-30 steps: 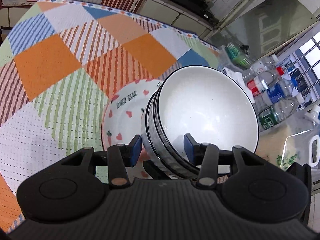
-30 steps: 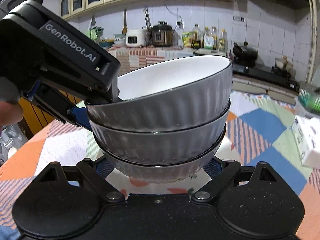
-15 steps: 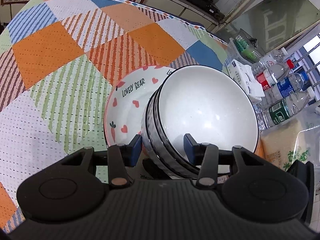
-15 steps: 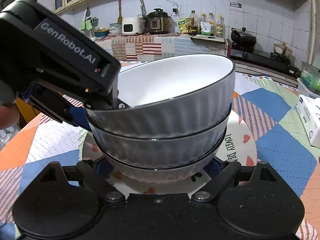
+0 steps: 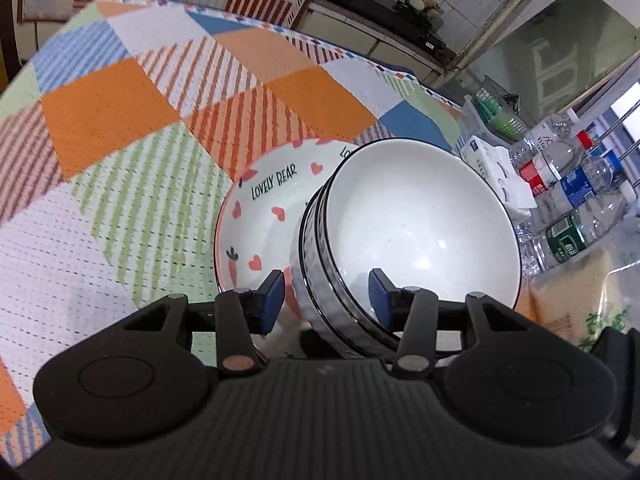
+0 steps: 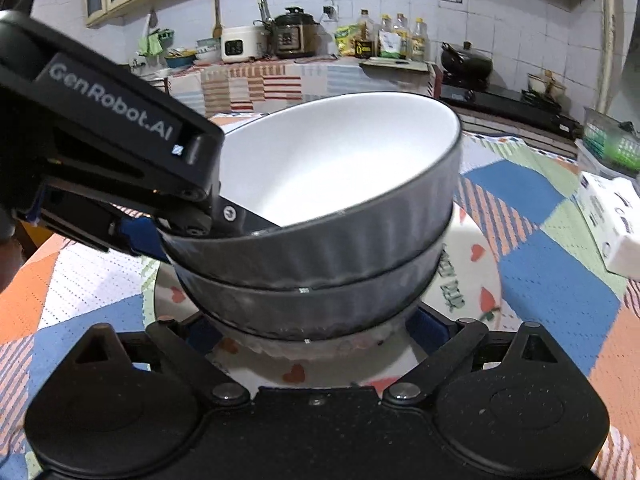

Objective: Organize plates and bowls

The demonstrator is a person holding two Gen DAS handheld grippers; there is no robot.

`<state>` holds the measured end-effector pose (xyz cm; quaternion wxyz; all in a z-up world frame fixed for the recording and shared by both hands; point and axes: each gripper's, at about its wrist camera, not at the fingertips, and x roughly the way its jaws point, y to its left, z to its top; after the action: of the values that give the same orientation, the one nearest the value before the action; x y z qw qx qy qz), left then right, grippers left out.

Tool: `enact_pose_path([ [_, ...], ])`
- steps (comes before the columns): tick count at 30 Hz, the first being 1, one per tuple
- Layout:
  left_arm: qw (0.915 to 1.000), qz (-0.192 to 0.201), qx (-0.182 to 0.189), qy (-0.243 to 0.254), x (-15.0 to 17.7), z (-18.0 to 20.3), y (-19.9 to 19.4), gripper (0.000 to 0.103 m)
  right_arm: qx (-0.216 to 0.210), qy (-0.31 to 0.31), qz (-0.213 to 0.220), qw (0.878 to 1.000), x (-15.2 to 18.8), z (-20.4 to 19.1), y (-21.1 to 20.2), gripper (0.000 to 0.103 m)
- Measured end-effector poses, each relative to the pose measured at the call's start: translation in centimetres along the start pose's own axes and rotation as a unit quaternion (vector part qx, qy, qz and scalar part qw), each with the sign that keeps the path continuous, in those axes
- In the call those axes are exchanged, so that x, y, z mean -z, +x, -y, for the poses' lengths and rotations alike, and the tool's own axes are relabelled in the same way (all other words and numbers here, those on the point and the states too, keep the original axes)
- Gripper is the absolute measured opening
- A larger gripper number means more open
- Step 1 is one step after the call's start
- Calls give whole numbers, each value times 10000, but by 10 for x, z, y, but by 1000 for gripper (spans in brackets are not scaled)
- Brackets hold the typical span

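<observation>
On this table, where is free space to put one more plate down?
Free: the checked tablecloth left of and behind the heart plate. Crowded: right of the bowl stack, by the tissue pack and water bottles.

A stack of bowls point(image 5: 416, 232) sits on a plate point(image 5: 260, 216) at frame centre, toward the plate's right side. The plate lies on a tablecloth point(image 5: 120, 128). At right, beside the stack, stand bottles point(image 5: 576, 188) and a box point(image 5: 500, 172).
</observation>
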<state>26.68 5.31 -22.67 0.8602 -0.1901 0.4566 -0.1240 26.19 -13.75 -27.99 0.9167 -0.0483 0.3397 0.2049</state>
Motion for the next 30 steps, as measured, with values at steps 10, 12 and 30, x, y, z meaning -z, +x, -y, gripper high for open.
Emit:
enact_pose_path([
  [10,9954,684,-409,528,8,21,-55,62,131,191,51,9997,8,-3,-35,98],
  [12,9952,727,-412,516,9,24,-68,63,155,209,20,9997,8,-5,-39,98],
  [30,9879,1098,-720,827,48,49,-157,75,477,112,375,9981,-4,-10,-134,98],
])
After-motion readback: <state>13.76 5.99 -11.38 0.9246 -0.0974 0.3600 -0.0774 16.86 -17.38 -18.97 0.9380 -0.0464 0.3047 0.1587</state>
